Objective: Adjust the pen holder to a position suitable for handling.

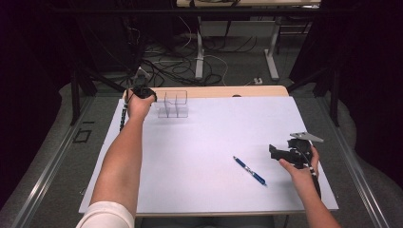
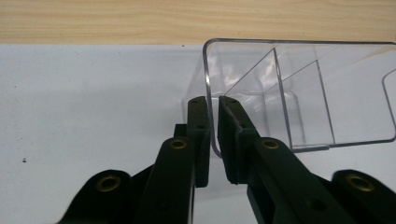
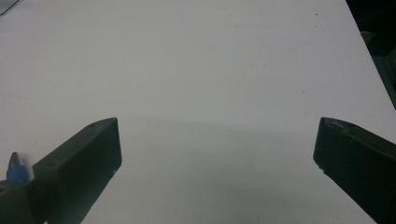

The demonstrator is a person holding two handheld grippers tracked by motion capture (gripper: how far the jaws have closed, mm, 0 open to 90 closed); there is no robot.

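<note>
Clear organiser [image 2: 327, 93] empty, L tongs [image 2: 213, 107] gripping wall

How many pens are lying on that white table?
1. A single blue pen lies on the white table toward the near right, just left of the right tool. Its tip also peeks in at the lower left of the right gripper view. Nothing seems hidden.

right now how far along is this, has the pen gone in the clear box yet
Not yet. Done: the left gripper is clamped on the wall of the clear box at the far left of the table. In hand: that hold, apparently steadying the box. Left: the pen lies loose on the table, beside the open right gripper, unpicked.
</note>
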